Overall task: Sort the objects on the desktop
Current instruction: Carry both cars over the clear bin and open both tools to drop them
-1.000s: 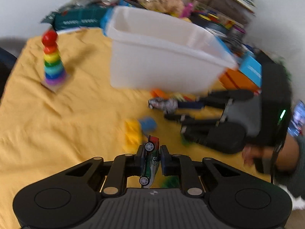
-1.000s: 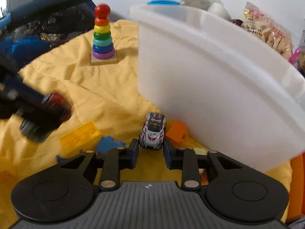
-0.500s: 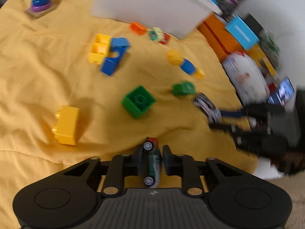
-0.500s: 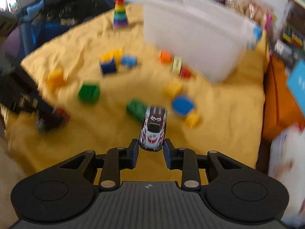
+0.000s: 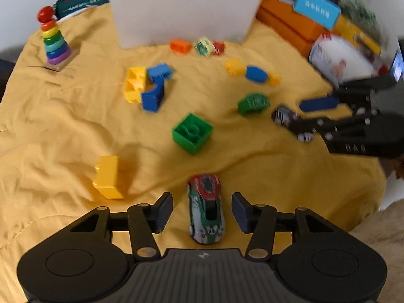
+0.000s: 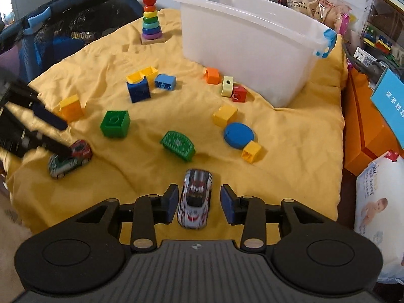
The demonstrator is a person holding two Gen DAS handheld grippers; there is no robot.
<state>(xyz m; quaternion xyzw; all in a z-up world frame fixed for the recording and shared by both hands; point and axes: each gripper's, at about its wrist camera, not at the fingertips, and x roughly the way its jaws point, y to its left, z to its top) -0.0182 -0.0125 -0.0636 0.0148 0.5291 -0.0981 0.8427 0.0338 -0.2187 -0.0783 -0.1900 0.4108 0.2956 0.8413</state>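
**Both cars down on the cloth, both grips spread**

My left gripper (image 5: 202, 213) has its fingers wide apart, and the green-and-red toy car (image 5: 205, 208) sits on the yellow cloth (image 5: 63, 131) between them, touching neither pad. My right gripper (image 6: 198, 202) is the same: parted, with the silver toy car (image 6: 195, 198) on the cloth in the gap, nose toward 12 o'clock.

Outward from my right grip, a green arched block (image 6: 178, 145) lies at 11 o'clock, a blue disc (image 6: 238, 135) with a small yellow block (image 6: 250, 152) at 1 o'clock. The white bin (image 6: 252, 43) stands far up at 12 to 1 o'clock, well apart from both cars.

The risk I see: the cars have wheels and the cloth is rumpled, so either could roll, or a pad could nudge one as I pull back. The silver car sits near the cloth's front edge; a bump could send it off.
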